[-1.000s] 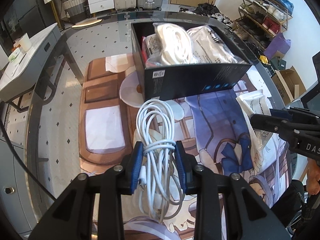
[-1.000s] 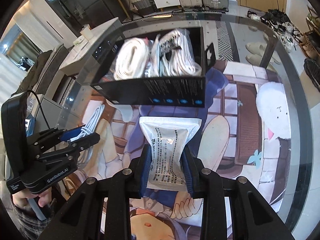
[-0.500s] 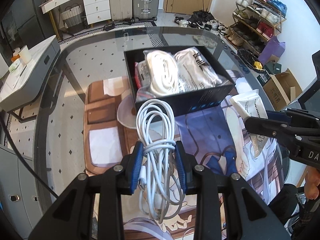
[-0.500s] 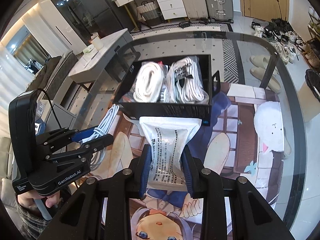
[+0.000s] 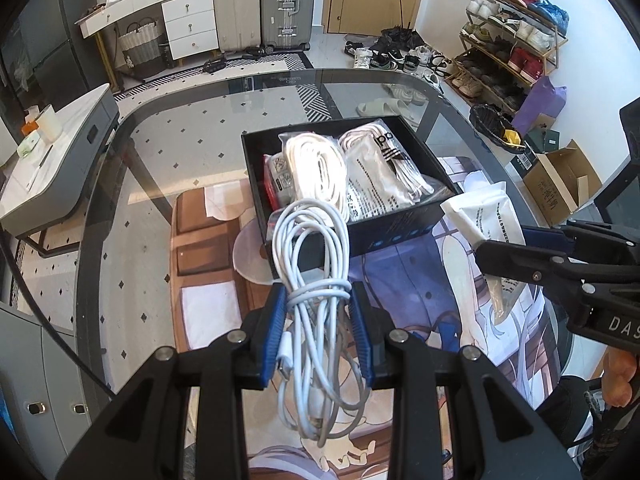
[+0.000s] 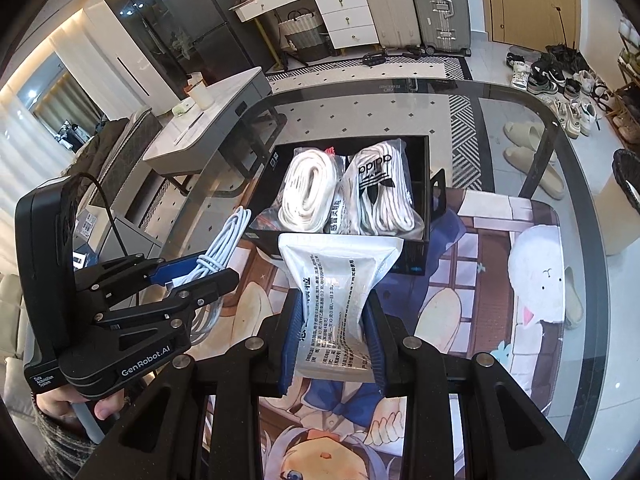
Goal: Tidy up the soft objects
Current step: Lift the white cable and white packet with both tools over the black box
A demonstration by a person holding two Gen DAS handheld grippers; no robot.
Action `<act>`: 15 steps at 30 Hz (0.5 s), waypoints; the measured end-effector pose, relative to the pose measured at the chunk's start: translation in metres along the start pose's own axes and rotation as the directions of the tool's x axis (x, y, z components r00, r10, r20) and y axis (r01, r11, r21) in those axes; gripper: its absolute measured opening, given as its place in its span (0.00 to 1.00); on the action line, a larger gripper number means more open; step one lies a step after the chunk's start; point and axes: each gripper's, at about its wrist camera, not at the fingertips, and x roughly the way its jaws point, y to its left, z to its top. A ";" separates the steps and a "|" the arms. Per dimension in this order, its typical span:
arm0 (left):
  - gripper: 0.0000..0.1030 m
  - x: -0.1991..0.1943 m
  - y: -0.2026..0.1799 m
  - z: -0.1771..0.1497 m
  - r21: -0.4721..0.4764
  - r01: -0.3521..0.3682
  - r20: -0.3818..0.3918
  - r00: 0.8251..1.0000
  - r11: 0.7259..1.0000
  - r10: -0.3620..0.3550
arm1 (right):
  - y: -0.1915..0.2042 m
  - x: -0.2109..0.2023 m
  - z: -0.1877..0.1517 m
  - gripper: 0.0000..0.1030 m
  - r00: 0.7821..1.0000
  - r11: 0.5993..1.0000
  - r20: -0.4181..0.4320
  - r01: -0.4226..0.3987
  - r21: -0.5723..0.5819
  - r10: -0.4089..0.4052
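Both loads lifted short of the black box [image 5: 404, 232]

My left gripper [image 5: 318, 330] has its fingers clamped on a coiled white cable [image 5: 316, 280], my right gripper [image 6: 334, 334] pinches a white pouch [image 6: 340, 276], both held above the bench [image 5: 132, 184] just on my side of the box. The box looks nearly full; dangling cable loops could snag its near wall, and the slick pouch might slide off the bundles inside.

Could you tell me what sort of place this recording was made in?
Most likely a lived-in home, near the entrance: a shoe rack stands by the wall, suitcases by a white chest of drawers, and slippers lie under the glass table.
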 end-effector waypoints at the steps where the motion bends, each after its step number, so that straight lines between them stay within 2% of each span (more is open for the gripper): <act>1: 0.29 0.000 0.000 0.002 0.000 0.000 0.000 1.000 1.000 0.000 | 0.000 0.000 0.002 0.29 1.000 1.000 0.003 0.000 0.001 0.000; 15: 0.29 0.003 0.002 0.021 -0.002 0.009 0.015 1.000 1.000 -0.009 | -0.003 0.005 0.022 0.29 1.000 1.000 0.022 0.004 -0.003 -0.003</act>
